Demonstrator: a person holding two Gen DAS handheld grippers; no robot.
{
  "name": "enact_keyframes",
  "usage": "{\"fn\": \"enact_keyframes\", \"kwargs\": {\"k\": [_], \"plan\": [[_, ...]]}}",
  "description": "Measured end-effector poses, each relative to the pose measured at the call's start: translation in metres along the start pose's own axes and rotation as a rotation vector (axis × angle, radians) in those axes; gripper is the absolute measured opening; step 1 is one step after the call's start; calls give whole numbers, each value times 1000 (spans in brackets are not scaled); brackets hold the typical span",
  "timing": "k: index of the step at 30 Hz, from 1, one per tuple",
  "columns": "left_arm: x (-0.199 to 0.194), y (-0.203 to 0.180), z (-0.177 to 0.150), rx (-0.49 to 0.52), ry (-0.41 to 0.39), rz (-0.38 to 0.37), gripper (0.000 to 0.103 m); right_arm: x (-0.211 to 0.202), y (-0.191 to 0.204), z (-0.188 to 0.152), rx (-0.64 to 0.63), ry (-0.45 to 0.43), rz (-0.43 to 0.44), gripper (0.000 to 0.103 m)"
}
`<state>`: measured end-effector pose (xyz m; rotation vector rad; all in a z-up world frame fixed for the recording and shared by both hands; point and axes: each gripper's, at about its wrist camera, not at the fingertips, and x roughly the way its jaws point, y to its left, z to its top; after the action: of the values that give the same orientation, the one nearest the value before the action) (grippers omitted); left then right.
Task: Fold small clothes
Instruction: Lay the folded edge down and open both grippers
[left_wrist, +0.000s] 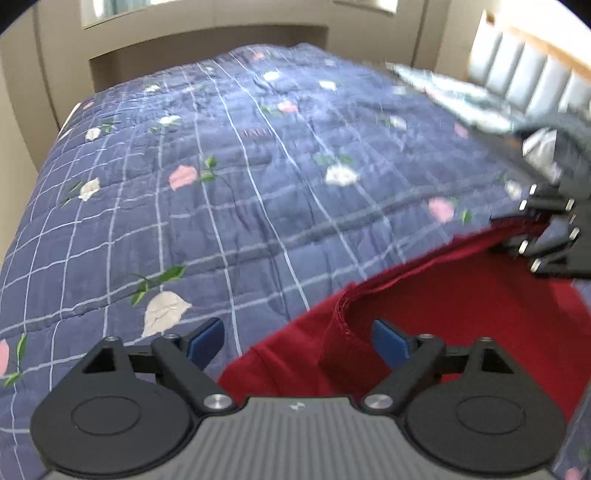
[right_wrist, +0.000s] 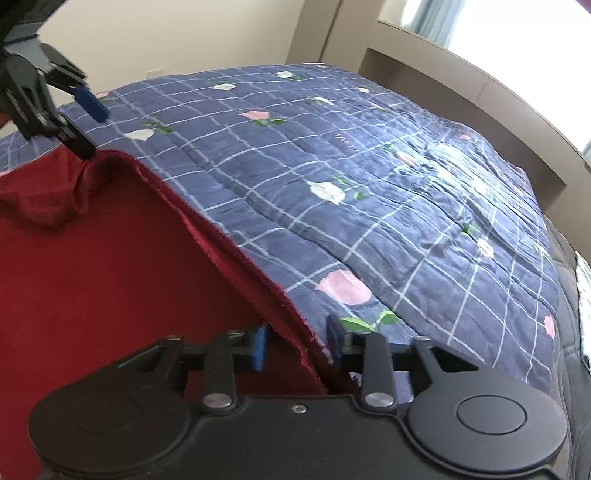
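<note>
A red garment lies on the bed at the lower right of the left wrist view, and fills the lower left of the right wrist view. My left gripper stands wide open, with a folded corner of the red cloth lying between its blue pads, nearer the right one. My right gripper is partly open; the garment's frayed edge runs through the gap and neither pad presses on it. Each gripper shows in the other's view: the right gripper at the cloth's far corner, the left gripper above the raised corner.
A blue checked quilt with pink and white flowers covers the bed. A patterned cloth lies near the padded headboard. A brown ledge and window run along the bed's far side.
</note>
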<state>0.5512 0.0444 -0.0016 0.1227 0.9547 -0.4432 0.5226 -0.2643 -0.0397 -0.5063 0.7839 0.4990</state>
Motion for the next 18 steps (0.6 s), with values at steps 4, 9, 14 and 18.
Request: {"fn": "enact_keyframes", "kwargs": {"k": [4, 9, 14, 18], "plan": [[-23, 2, -9, -15, -74, 15, 102, -4, -8, -4, 59, -34, -31, 79], [-34, -24, -45, 38, -84, 12, 102, -25, -13, -20, 143, -94, -101, 98], [-30, -65, -91, 103, -122, 41, 102, -50, -3, -49, 199, -119, -145, 102], [-14, -91, -107, 177, -134, 218, 92, -68, 20, -78, 236, -108, -137, 102]]}}
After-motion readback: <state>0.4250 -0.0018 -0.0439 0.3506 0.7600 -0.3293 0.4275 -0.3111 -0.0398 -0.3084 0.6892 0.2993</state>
